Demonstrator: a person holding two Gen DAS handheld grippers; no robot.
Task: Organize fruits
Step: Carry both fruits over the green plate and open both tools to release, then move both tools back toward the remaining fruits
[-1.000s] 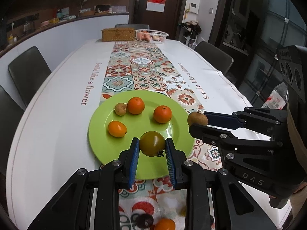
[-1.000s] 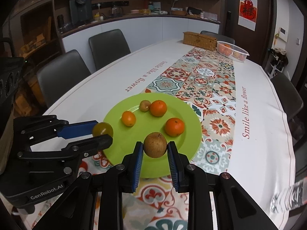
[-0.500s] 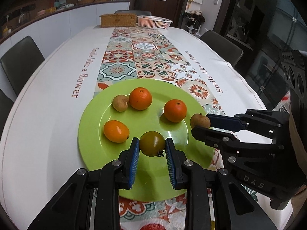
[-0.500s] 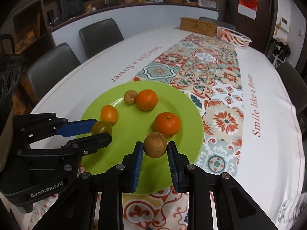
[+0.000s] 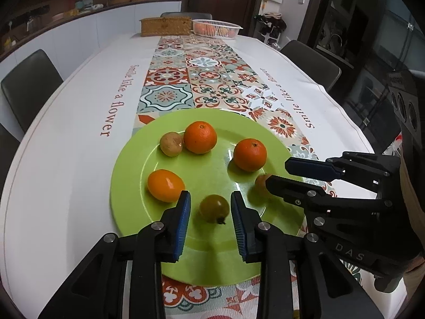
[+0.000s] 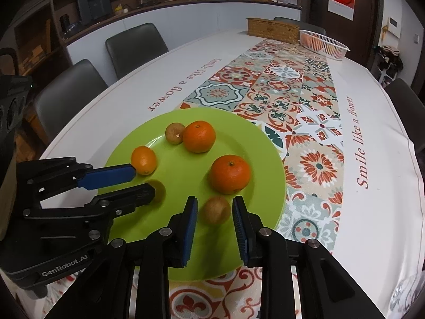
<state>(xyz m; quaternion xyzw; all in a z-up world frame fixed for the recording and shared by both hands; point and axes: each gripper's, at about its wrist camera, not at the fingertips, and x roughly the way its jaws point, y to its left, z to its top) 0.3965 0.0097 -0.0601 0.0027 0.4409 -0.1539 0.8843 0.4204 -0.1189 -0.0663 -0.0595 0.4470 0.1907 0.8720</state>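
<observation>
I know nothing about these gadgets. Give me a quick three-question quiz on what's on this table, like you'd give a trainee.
1. How many fruits are on the green plate?
2. True or false: the left gripper has an orange between its jaws.
3. What stands beside the wicker box? A) white basket B) kettle C) vase

Key: 1. six; 2. false, it is a greenish tomato; 3. A.
</observation>
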